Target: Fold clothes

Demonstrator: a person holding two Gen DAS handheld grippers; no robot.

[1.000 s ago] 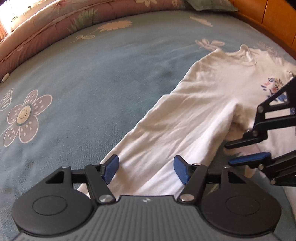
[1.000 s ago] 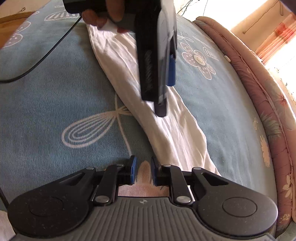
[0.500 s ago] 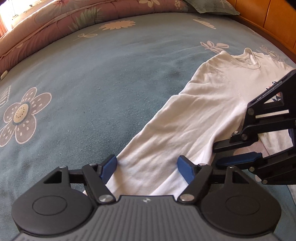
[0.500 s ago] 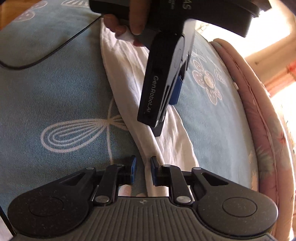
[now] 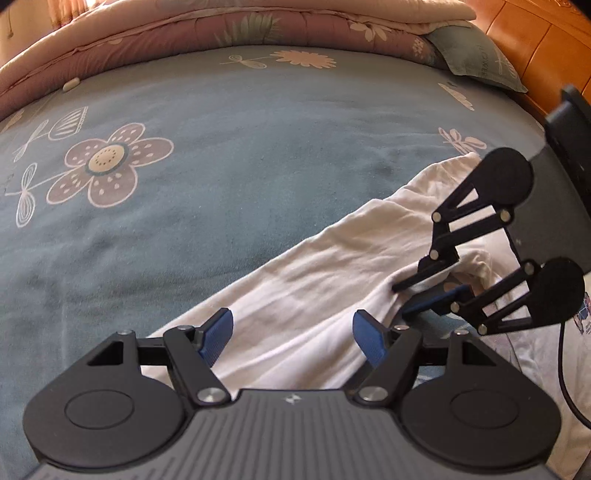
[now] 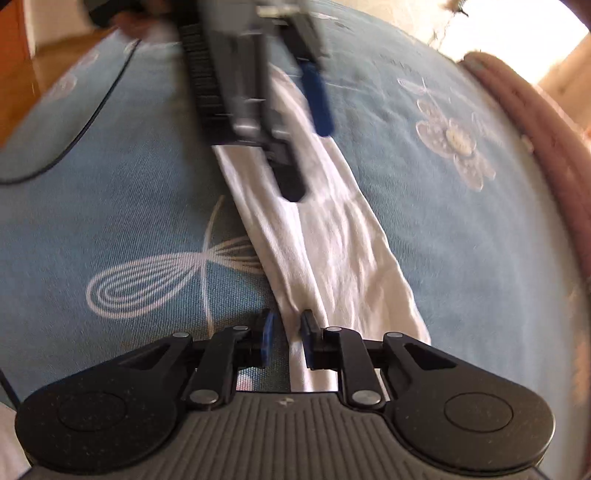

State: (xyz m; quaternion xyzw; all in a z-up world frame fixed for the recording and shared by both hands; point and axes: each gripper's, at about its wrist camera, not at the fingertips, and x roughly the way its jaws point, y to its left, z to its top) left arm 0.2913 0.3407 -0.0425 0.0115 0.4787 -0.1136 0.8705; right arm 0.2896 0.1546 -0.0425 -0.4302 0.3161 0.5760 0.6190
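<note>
A white long-sleeved shirt (image 5: 314, 280) lies on a blue flowered bed sheet (image 5: 221, 166), its sleeve (image 6: 332, 236) stretched out. My left gripper (image 5: 293, 338) hangs over the sleeve near its cuff end. Its jaws stand wide and are closing, with the sleeve lying under the gap and the pads clear of it. It shows blurred in the right wrist view (image 6: 309, 164). My right gripper (image 6: 287, 332) has a narrow gap, and a puckered fold at the sleeve's edge sits in it. That right gripper (image 5: 402, 301) meets the sleeve further up.
A rolled pink quilt (image 5: 221, 33) runs along the far side of the bed. A grey-green pillow (image 5: 476, 55) leans on the wooden headboard (image 5: 535, 48). A black cable (image 6: 92, 110) trails over the sheet.
My right gripper has slid sideways onto the sleeve's edge, so white cloth now sits in its gap. The left gripper has shifted and rolled, and the collar has left its view.
</note>
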